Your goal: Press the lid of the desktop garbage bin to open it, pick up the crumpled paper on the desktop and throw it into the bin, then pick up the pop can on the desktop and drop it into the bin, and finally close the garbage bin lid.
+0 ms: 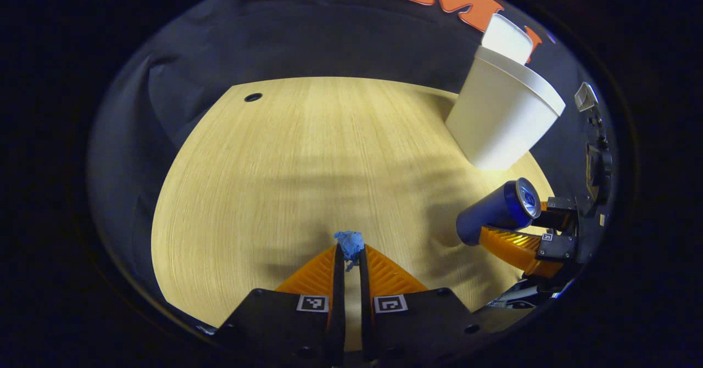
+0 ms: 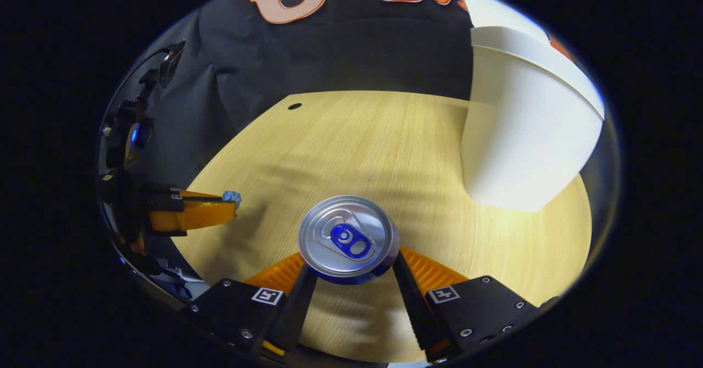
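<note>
In the left gripper view my left gripper [image 1: 350, 254] is shut on a small blue crumpled paper [image 1: 349, 243], held at the fingertips above the wooden table [image 1: 285, 159]. The right gripper view looks straight down on the silver top of the blue pop can [image 2: 348, 235], with my right gripper [image 2: 349, 266] shut on its sides. That can [image 1: 497, 210] and the right gripper [image 1: 508, 230] also appear at the right of the left gripper view. The white garbage bin [image 1: 502, 115] stands at the far right with its lid [image 1: 508, 38] raised open; it is also large in the right gripper view [image 2: 522, 137].
A small dark hole [image 1: 253, 97] sits near the table's far left corner. The table's edge curves round at left and front. The left gripper [image 2: 192, 211] with the paper [image 2: 232, 196] shows at the left of the right gripper view.
</note>
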The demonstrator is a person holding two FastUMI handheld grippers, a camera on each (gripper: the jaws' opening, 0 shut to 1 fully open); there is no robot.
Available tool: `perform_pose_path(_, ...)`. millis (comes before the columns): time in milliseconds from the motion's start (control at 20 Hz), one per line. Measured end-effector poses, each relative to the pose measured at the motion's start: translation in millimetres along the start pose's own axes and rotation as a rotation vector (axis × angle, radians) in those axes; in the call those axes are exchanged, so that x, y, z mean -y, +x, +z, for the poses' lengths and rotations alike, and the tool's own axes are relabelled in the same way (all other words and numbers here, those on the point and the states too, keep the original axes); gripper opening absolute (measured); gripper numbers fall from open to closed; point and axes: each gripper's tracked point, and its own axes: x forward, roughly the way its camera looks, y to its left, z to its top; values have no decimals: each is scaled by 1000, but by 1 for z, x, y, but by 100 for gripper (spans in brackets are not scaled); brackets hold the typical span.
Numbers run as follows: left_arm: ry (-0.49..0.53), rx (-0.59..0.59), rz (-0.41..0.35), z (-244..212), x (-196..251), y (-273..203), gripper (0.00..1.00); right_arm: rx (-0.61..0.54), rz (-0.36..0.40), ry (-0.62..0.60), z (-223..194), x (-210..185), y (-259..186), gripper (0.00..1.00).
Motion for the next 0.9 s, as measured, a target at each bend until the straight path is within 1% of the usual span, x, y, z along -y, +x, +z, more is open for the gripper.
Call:
perform_pose_path(150, 66, 20, -58, 38, 2, -4, 16, 17, -58, 38, 3, 2, -2, 81)
perform_pose_path(200, 86, 24, -79, 40, 10, -6, 16, 18, -71, 53, 2, 2, -3, 80)
perform_pose_path(250, 105, 29, -99, 44, 26, -5, 16, 18, -79, 71, 3, 1, -4, 80)
perform_pose_path(400, 157, 77, -130, 66, 27, -16, 17, 36, -96, 100, 6, 4, -5, 81)
perform_pose_path(650, 197, 198, -139, 100, 40, -59, 16, 85, -101, 66, 25, 9, -11, 80)
perform_pose_path(750, 199, 246, -152, 115, 39, -76, 16, 105, -96, 56, 36, 19, -11, 80)
perform_pose_path(900, 197, 325, -189, 140, 44, -101, 16, 118, -73, 46, 41, 27, -15, 81)
